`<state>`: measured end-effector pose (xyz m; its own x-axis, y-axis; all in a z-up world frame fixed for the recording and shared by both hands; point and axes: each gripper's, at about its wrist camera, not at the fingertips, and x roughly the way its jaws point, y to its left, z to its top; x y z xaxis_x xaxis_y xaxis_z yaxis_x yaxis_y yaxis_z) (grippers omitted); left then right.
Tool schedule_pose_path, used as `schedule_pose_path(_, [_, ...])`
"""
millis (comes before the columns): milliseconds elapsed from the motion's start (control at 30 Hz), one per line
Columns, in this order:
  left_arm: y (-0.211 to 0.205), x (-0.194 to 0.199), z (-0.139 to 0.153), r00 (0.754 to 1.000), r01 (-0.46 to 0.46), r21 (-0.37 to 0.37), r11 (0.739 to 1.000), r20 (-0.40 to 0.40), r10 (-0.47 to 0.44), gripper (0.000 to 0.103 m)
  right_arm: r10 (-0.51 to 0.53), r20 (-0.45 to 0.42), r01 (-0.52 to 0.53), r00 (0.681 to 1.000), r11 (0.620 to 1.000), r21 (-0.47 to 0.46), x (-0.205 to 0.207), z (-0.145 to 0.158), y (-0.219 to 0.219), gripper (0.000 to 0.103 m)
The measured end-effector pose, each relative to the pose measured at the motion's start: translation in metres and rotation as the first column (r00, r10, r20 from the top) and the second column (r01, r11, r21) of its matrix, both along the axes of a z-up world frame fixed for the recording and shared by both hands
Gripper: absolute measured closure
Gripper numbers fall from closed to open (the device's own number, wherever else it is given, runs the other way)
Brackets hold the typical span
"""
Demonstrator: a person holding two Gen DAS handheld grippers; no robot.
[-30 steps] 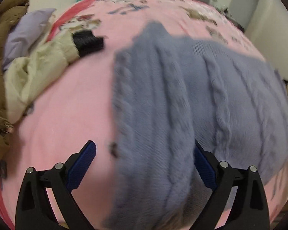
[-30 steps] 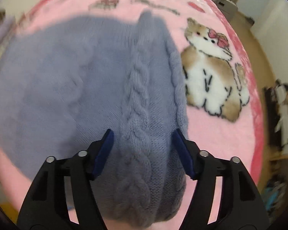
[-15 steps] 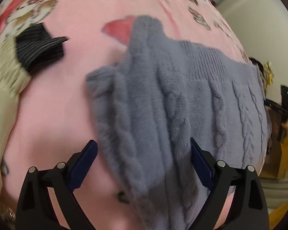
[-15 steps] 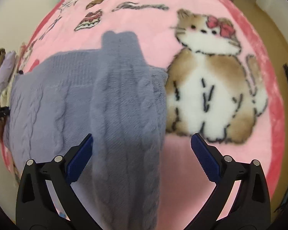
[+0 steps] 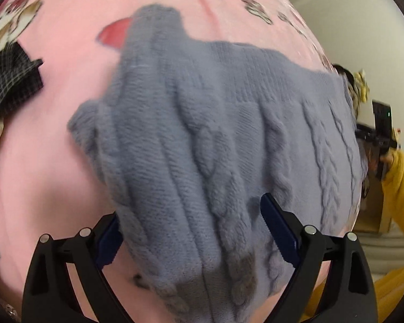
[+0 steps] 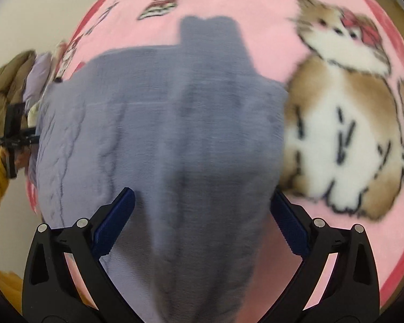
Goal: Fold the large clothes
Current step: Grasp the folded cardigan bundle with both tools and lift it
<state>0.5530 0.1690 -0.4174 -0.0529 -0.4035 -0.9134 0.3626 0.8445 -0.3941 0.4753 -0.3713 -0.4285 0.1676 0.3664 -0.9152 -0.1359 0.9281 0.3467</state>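
Observation:
A lavender-grey cable-knit sweater (image 5: 215, 140) lies on a pink blanket (image 5: 40, 140) with both sleeves folded in over the body. My left gripper (image 5: 194, 228) is open, its jaws standing either side of the sweater's left near edge. My right gripper (image 6: 202, 215) is open too, its jaws either side of the folded right part of the sweater (image 6: 175, 134). Neither gripper grips the cloth. The sweater's near hem is hidden below both views.
The pink blanket carries a big cat picture (image 6: 350, 123) right of the sweater. A dark checked cloth (image 5: 8, 80) and pale clothes lie far left. A brown jacket (image 6: 5, 86) lies at the bed's far left edge. The yellow-sleeved arm (image 5: 398, 188) holds the other gripper.
Both grippers have swung round and come lower and closer over the sweater. The right gripper opened wide after one second ago. The left stayed open.

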Motion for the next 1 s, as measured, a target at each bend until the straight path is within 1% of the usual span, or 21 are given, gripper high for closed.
schedule_pose_path(67, [0.001,0.001,-0.006,0.999,-0.010,-0.009,1.000,-0.037,0.009,0.012,-0.003,-0.021,0.002,1.000,1.000,-0.023,0.005,-0.008,0.004,0.008])
schedule_pose_path(133, [0.001,0.008,-0.012,0.998,-0.022,-0.009,1.000,-0.065,0.021,0.012,-0.049,-0.073,0.050,0.996,0.999,0.017,0.012,-0.022,0.000,0.007])
schedule_pose_path(167, [0.001,0.007,-0.013,0.998,-0.014,0.003,1.000,-0.065,0.014,0.011,-0.066,-0.091,0.070,0.994,0.997,0.035,0.015,-0.025,-0.001,0.007])
schedule_pose_path(200, [-0.001,0.007,-0.019,0.998,0.003,0.052,0.999,-0.059,0.000,0.008,-0.074,-0.100,0.078,0.992,0.996,0.039,0.018,-0.026,-0.001,0.007])
schedule_pose_path(233, [-0.004,0.008,-0.023,0.998,0.013,0.071,0.997,-0.064,-0.008,0.005,-0.071,-0.109,0.074,0.992,0.997,0.031,0.019,-0.027,0.001,0.007])
schedule_pose_path(333, [-0.010,0.006,-0.027,0.998,0.036,0.081,0.996,-0.045,-0.032,0.005,-0.059,-0.120,0.062,0.991,0.998,0.024,0.019,-0.026,0.005,0.007])
schedule_pose_path(433, [-0.009,0.006,-0.027,0.999,0.023,0.064,0.998,-0.045,-0.020,0.005,-0.109,-0.106,0.116,0.988,0.991,0.060,0.016,-0.027,0.000,0.007])
schedule_pose_path(500, [-0.002,0.003,-0.027,0.999,0.008,0.062,0.998,-0.037,-0.006,0.005,-0.106,-0.065,0.109,0.992,0.993,0.037,0.013,-0.028,0.003,0.007])
schedule_pose_path(533, [-0.001,0.002,-0.026,0.999,0.004,0.066,0.998,-0.042,-0.001,0.005,-0.070,-0.059,0.070,0.996,0.998,-0.004,0.012,-0.029,0.008,0.007])
schedule_pose_path(567, [0.002,0.004,-0.028,0.998,-0.007,0.069,0.998,-0.056,0.011,0.005,-0.063,-0.066,0.062,0.996,0.998,-0.023,0.013,-0.029,0.011,0.007])
schedule_pose_path(600, [0.004,0.003,-0.029,0.997,-0.028,0.074,0.997,-0.071,0.034,0.005,-0.080,-0.084,0.077,0.993,0.997,-0.029,0.014,-0.029,0.010,0.007])
schedule_pose_path(633, [0.003,0.003,-0.029,0.995,-0.048,0.088,0.995,-0.085,0.056,0.005,-0.112,-0.132,0.109,0.985,0.993,-0.034,0.018,-0.031,0.008,0.007])
schedule_pose_path(700, [-0.004,0.003,-0.028,0.994,-0.045,0.130,0.991,-0.091,0.057,0.005,-0.138,-0.168,0.131,0.976,0.990,-0.054,0.024,-0.034,0.008,0.007])
schedule_pose_path(767, [-0.001,0.002,-0.026,0.994,-0.059,0.131,0.990,-0.080,0.069,0.018,-0.136,-0.186,0.120,0.973,0.988,-0.094,0.028,-0.037,0.015,0.007])
schedule_pose_path(800, [0.001,0.001,-0.022,0.993,-0.082,0.118,0.990,-0.070,0.091,0.033,-0.136,-0.190,0.119,0.972,0.988,-0.098,0.029,-0.038,0.018,0.008])
schedule_pose_path(833, [0.004,0.000,-0.019,0.992,-0.098,0.114,0.989,-0.067,0.106,0.044,-0.133,-0.191,0.117,0.973,0.989,-0.095,0.030,-0.037,0.019,0.014])
schedule_pose_path(867, [0.007,-0.001,-0.016,0.989,-0.121,0.107,0.987,-0.070,0.129,0.051,-0.129,-0.190,0.115,0.973,0.990,-0.083,0.032,-0.034,0.022,0.023])
schedule_pose_path(900, [0.010,-0.002,-0.013,0.981,-0.158,0.059,0.986,-0.101,0.164,0.071,-0.119,-0.183,0.112,0.976,0.993,-0.049,0.029,-0.028,0.023,0.047])
schedule_pose_path(933, [0.008,-0.004,-0.011,0.974,-0.189,0.048,0.981,-0.120,0.193,0.073,-0.111,-0.177,0.105,0.978,0.994,-0.040,0.025,-0.023,0.026,0.065])
schedule_pose_path(967, [0.002,-0.008,-0.010,0.977,-0.184,0.085,0.979,-0.097,0.192,0.074,-0.093,-0.170,0.088,0.981,0.996,-0.032,0.023,-0.017,0.032,0.071])
schedule_pose_path(1000, [-0.003,-0.011,-0.008,0.981,-0.169,0.115,0.979,-0.070,0.178,0.076,-0.086,-0.162,0.079,0.983,0.996,-0.046,0.021,-0.014,0.036,0.072])
